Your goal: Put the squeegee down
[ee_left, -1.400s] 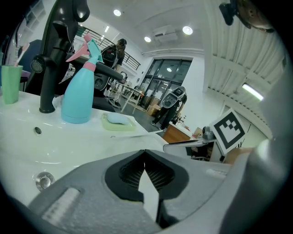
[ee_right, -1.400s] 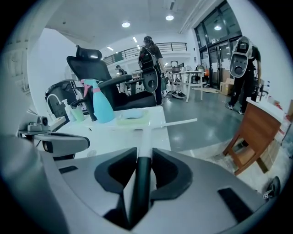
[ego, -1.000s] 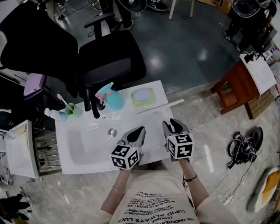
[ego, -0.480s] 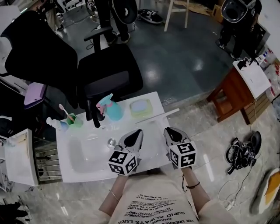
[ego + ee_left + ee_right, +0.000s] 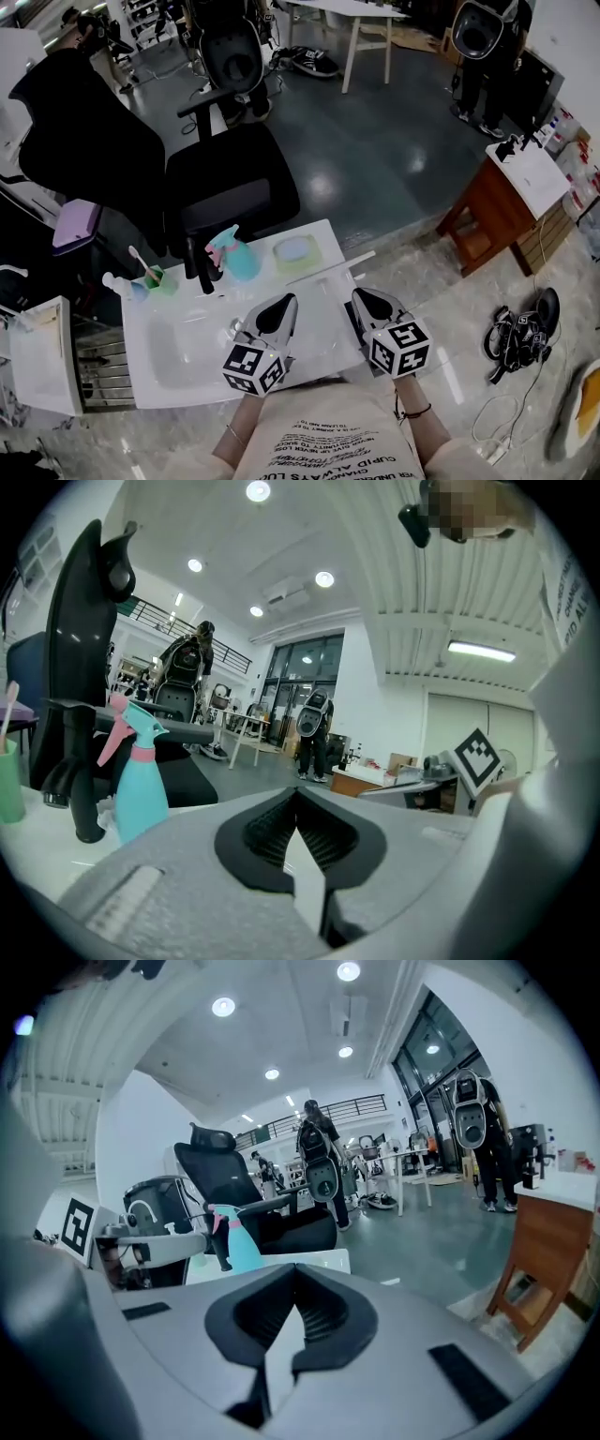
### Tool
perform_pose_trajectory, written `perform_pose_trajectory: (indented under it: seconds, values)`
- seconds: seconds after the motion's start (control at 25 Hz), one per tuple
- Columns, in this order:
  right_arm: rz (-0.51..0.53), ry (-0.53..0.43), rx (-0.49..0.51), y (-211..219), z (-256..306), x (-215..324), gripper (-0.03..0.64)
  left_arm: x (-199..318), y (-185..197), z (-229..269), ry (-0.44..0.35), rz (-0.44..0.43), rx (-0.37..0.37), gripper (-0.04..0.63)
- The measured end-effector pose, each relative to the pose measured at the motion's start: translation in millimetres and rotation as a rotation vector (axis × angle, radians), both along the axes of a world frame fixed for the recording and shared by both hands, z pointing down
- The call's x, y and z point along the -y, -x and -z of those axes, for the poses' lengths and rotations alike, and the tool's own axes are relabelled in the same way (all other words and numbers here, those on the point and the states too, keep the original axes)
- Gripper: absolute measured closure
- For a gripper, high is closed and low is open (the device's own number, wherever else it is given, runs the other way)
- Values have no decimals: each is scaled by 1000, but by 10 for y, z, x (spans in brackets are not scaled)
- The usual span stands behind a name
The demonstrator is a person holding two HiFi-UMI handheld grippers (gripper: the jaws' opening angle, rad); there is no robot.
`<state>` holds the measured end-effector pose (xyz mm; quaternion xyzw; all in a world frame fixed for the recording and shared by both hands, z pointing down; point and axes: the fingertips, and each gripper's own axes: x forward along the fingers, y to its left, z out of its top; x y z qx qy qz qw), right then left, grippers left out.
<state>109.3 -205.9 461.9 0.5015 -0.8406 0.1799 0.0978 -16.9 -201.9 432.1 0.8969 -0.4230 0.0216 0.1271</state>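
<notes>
Squeegee point(image 5: 330, 267), probably pale bar, lies on sink counter point(image 5: 159, 380); left gripper point(image 5: 284, 302), right gripper point(image 5: 360, 296) both closed, empty.

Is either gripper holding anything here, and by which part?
Nothing is held. The left gripper and right gripper both have jaws shut with nothing between them; the squeegee lies on the sink top, apart from both.

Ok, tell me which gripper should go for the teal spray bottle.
Left, probably. The left gripper sits nearer the spray bottle; the right gripper would have to reach across it. Both have their jaws shut and hold nothing.
</notes>
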Motion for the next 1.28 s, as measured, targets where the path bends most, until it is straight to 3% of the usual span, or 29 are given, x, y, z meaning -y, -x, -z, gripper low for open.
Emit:
perform_pose_trajectory:
  seconds: [0.68, 1.28]
  values:
    - [-11, -161, 140, -130, 561, -117, 614, -76, 157, 290, -73, 56, -24, 574]
    - [-61, -182, 148, -267, 535, -118, 614, -43, 286, 247, -71, 101, -21, 572]
